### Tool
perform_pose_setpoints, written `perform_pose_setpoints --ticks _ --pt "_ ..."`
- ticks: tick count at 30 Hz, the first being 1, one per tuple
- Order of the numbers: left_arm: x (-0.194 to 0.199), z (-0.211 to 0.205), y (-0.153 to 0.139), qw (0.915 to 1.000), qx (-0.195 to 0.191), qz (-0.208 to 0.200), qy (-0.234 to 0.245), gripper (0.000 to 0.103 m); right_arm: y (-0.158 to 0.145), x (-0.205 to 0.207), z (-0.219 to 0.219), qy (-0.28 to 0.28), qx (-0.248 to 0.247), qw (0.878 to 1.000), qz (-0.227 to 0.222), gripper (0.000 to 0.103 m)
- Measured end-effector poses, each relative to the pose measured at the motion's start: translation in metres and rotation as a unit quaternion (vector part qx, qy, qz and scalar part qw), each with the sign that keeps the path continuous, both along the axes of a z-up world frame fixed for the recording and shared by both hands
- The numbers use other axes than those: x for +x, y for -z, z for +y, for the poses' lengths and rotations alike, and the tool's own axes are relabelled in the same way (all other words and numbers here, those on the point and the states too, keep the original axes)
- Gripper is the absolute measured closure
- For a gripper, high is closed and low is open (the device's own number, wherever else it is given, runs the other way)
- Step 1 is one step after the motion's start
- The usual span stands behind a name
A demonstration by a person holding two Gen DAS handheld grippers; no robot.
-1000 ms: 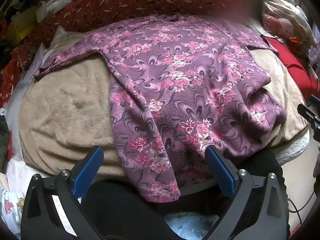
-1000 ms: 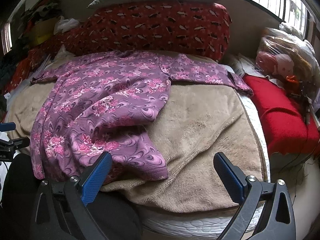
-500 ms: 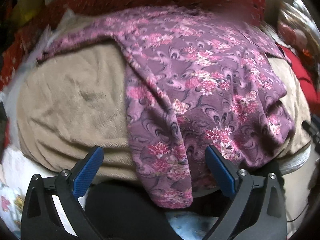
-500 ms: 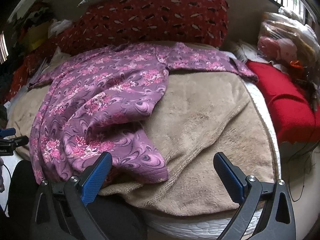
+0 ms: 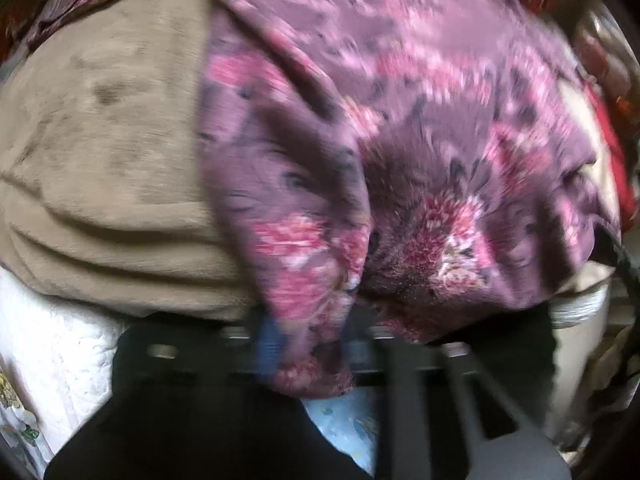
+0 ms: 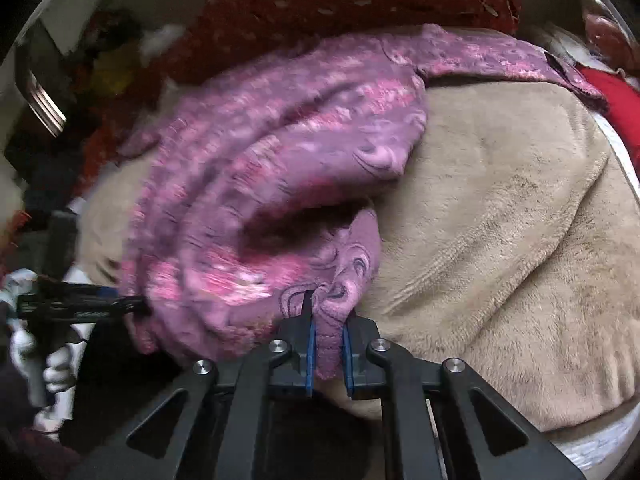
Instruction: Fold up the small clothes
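Purple floral garment (image 6: 280, 184), no readable labels, pinched by both hand-held grippers.

The right gripper (image 6: 329, 344) sits low at the near edge of the bed, its blue-padded fingers (image 6: 310, 354) drawn close together — pinching a fold of cloth between them. The left gripper (image 5: 308, 344) is blurred, its fingers likewise closed in on a hanging strip of fabric — at the same near edge.
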State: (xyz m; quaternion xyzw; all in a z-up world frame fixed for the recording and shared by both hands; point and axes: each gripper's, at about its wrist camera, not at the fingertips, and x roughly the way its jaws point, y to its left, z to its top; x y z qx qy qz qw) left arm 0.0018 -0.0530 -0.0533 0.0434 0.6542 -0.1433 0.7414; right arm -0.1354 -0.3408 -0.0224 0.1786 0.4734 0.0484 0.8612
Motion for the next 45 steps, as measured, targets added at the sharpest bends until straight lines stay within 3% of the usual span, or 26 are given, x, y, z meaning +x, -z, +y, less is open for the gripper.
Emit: perform_pose_setpoints --ticks 4,7,9,12,15,18,19,21,22,23,26,28,30,31,32,33,34,35,38,40,42,45 --pt "-0.003 0.044 -0.039 0.9948 -0.088 0.011 -0.049 0.093 -0.043 -0.04 -0.012 0.003 0.063 0.996 -0.068 0.094" --pt "-0.011 0.063 -0.039 0.9941 -0.088 0.021 -0.061 0.093 -0.059 -0.071 -0.022 0.024 0.085 0.992 -0.088 0.094" --pt "-0.01 0.07 -0.029 0.9947 -0.073 0.033 -0.065 0.093 -0.052 -0.086 -0.025 0.032 0.092 0.992 -0.075 0.094" --pt "-0.013 0.079 -0.006 0.9937 -0.044 0.063 -0.082 0.093 -0.021 -0.098 -0.024 0.043 0.089 0.995 -0.016 0.094" --pt "-0.015 0.089 -0.008 0.9903 -0.073 0.067 -0.098 0.093 0.01 -0.099 -0.029 0.061 0.095 0.993 0.035 0.092" --pt "-0.014 0.092 -0.033 0.9911 -0.093 0.029 -0.091 0.091 0.02 -0.099 -0.043 0.088 0.097 0.989 0.068 0.086" --pt "-0.011 0.09 -0.041 0.9914 -0.096 0.014 -0.087 0.084 0.015 -0.098 -0.048 0.095 0.094 0.989 0.062 0.086" --pt "0.002 0.084 -0.053 0.9905 -0.106 -0.01 -0.086 0.055 0.0 -0.094 -0.063 0.117 0.089 0.989 0.033 0.079" --pt "0.01 0.081 -0.053 0.9894 -0.113 -0.021 -0.089 0.037 -0.007 -0.091 -0.067 0.127 0.09 0.988 0.018 0.067" --pt "0.022 0.079 -0.051 0.9882 -0.12 -0.027 -0.092 0.034 -0.015 -0.086 -0.074 0.14 0.09 0.986 -0.001 0.056" --pt "0.051 0.068 -0.034 0.9874 -0.129 0.002 -0.092 0.034 -0.023 -0.058 -0.075 0.145 0.08 0.986 -0.028 0.052" --pt "0.064 0.059 -0.023 0.9863 -0.132 0.026 -0.095 0.034 -0.02 -0.037 -0.074 0.139 0.074 0.987 -0.023 0.051" --pt "0.078 0.054 -0.008 0.9875 -0.105 0.037 -0.112 0.034 -0.01 -0.01 -0.071 0.137 0.074 0.988 -0.009 0.051" --pt "0.081 0.055 -0.005 0.9869 -0.1 0.041 -0.12 0.044 -0.001 0.004 -0.069 0.139 0.071 0.988 0.004 0.052" --pt "0.086 0.06 -0.004 0.9848 -0.099 0.049 -0.134 0.064 0.007 0.013 -0.064 0.14 0.069 0.988 0.013 0.06" --pt "0.089 0.066 -0.004 0.982 -0.105 0.053 -0.148 0.072 0.013 0.021 -0.061 0.128 0.075 0.989 0.023 0.075" --pt "0.091 0.078 -0.007 0.9762 -0.129 0.056 -0.165 0.081 0.013 0.026 -0.058 0.113 0.08 0.99 0.022 0.097" --pt "0.092 0.086 -0.007 0.9734 -0.135 0.053 -0.177 0.088 0.011 0.026 -0.056 0.105 0.083 0.991 0.016 0.099" --pt "0.098 0.113 -0.005 0.9718 -0.117 0.045 -0.2 0.089 -0.007 0.013 -0.054 0.107 0.074 0.991 -0.041 0.099" --pt "0.101 0.126 0.0 0.962 -0.158 0.071 -0.211 0.089 0.007 0.009 -0.063 0.122 0.053 0.991 -0.005 0.099" --pt "0.106 0.133 -0.006 0.9563 -0.187 0.072 -0.213 0.089 0.023 0.009 -0.068 0.128 0.05 0.99 0.038 0.098" --pt "0.123 0.145 -0.028 0.9516 -0.209 0.031 -0.223 0.081 0.017 -0.003 -0.071 0.15 0.074 0.986 0.024 0.092"
